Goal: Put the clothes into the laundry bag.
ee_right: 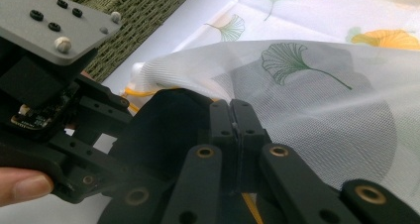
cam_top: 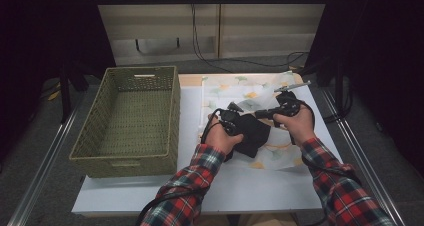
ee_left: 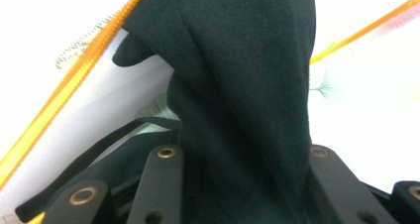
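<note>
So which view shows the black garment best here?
The left gripper view: the black garment rises between the left gripper jaws, its knit weave clear. The high view shows it as a dark bundle between both hands; the right gripper view shows a dark fold under the mesh bag.

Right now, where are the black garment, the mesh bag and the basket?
Black garment (ee_left: 237, 75): left gripper view, middle of its bunched fold.
Mesh bag (ee_right: 317, 100): right gripper view, lifted mesh panel.
Basket (cam_top: 172, 117): high view, right wall.
</note>
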Tool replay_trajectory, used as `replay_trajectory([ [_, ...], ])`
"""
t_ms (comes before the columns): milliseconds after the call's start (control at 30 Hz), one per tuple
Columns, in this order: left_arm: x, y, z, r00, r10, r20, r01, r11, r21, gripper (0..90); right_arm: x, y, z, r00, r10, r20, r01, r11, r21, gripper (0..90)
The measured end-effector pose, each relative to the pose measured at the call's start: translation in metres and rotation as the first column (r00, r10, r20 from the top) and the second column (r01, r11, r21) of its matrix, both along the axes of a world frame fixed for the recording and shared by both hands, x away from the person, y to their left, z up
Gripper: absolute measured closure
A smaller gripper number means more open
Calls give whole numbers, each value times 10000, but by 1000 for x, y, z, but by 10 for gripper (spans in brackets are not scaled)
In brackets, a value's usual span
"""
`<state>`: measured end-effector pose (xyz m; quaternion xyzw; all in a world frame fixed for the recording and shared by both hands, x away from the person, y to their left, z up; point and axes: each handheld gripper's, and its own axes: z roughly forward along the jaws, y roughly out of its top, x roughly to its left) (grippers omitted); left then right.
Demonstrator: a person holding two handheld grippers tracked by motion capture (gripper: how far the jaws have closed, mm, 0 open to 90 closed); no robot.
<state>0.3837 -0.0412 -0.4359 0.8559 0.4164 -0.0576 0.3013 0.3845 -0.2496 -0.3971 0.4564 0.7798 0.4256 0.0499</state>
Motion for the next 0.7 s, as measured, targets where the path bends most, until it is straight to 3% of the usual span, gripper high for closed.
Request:
replay_trajectory([
  [167, 1, -3, 1, 9996, 161, 213, -157, 9997, -173, 671, 0, -1, -1, 10000, -24, 43, 24, 10000, 33, 900],
  [500, 5, -5, -5, 9980, 125, 612, -119, 9999, -95, 650, 0, -1, 0, 10000, -16, 25, 16, 10000, 28, 900],
  [700, 6, -3, -10, 9967, -59, 811, 66, 9999, -88, 563, -1, -2, -3, 10000, -23, -22, 23, 10000, -12, 900],
])
